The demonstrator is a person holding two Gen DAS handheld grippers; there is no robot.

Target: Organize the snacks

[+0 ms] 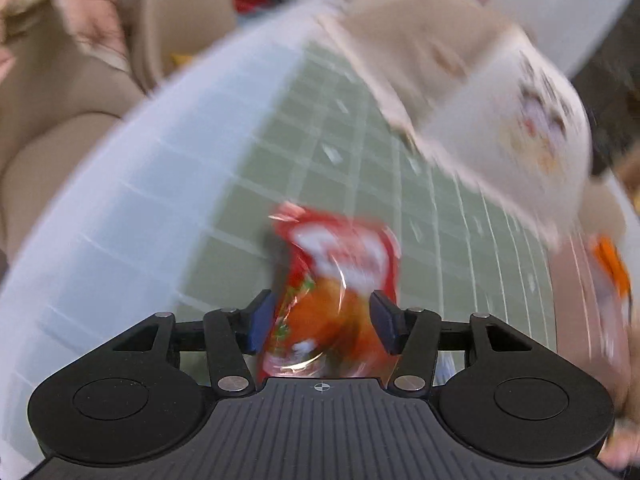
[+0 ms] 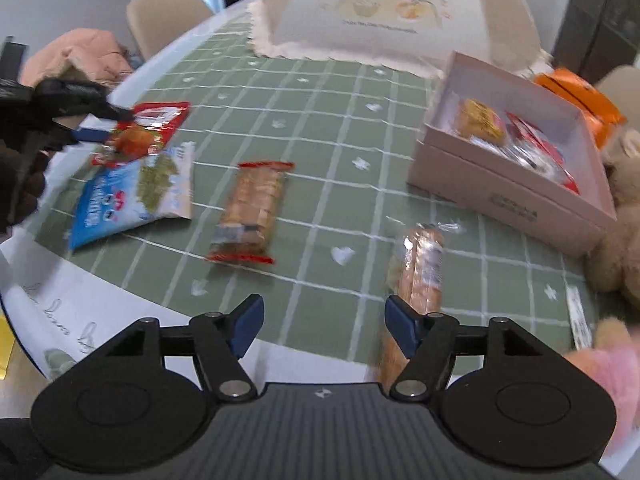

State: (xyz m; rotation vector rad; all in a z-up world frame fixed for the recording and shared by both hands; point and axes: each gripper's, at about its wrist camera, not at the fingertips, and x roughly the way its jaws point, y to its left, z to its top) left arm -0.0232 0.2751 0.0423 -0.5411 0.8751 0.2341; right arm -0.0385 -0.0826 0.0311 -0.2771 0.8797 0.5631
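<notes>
Three snacks lie on the counter (image 2: 320,120) while the left tool (image 1: 320,320) grips a red packet (image 1: 336,280), the pink box (image 2: 500,188) far right, nearer the wide-open right tool (image 2: 324,324).

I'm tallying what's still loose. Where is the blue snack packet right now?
In the right wrist view the blue snack packet lies flat at the table's left edge, just below the red packet in the left tool, left of the red-ended biscuit pack.

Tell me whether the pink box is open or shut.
Open. The pink box has no lid on it, and snack packets show inside against its white walls.
</notes>
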